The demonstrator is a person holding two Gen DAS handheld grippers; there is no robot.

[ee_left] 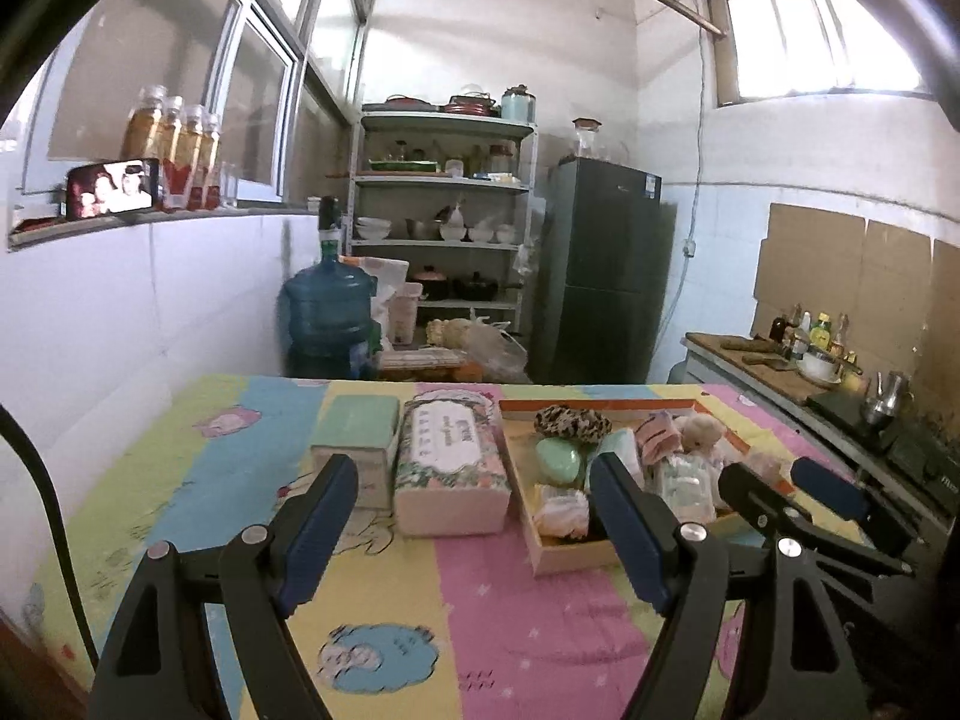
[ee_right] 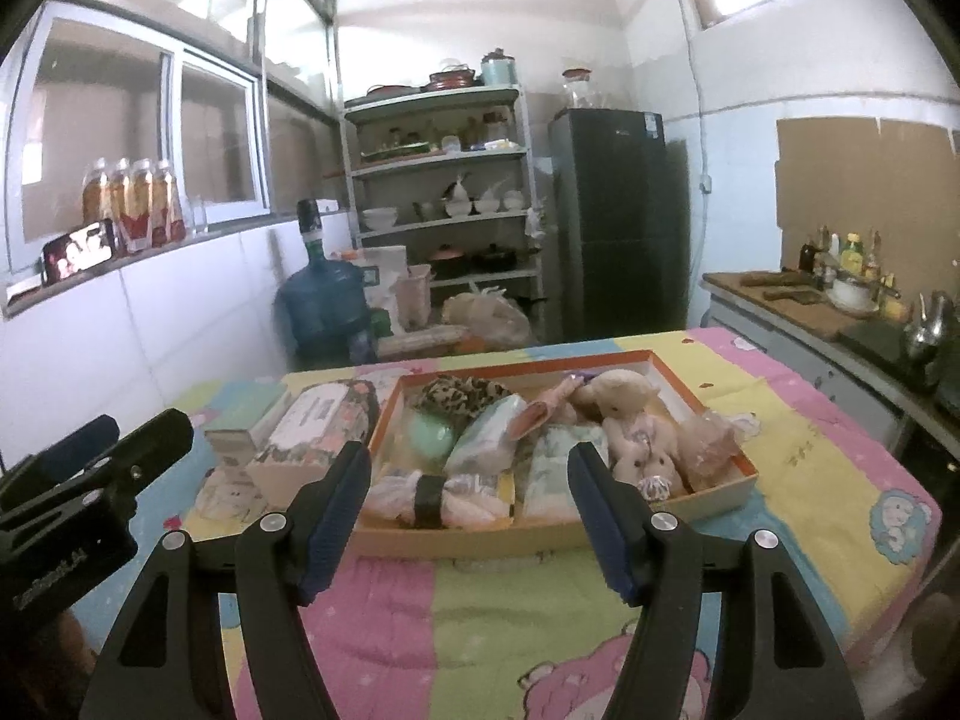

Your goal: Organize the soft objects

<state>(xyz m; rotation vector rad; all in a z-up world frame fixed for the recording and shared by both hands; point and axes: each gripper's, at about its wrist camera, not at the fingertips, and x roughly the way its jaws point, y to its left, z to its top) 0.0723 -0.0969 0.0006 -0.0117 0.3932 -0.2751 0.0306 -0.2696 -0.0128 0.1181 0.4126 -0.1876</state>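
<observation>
Pastel tablecloth [ee_right: 480, 618]; tray [ee_right: 708, 414] of plush toys [ee_right: 636, 426]

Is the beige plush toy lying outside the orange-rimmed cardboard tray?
No. The beige plush toy lies inside the orange-rimmed cardboard tray, near its right wall, among the other soft items.

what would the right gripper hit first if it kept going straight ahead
Probably the near wall of the orange-rimmed box, or the white bundle with a black band just inside it. The right gripper is open; depth is uncertain.
</observation>
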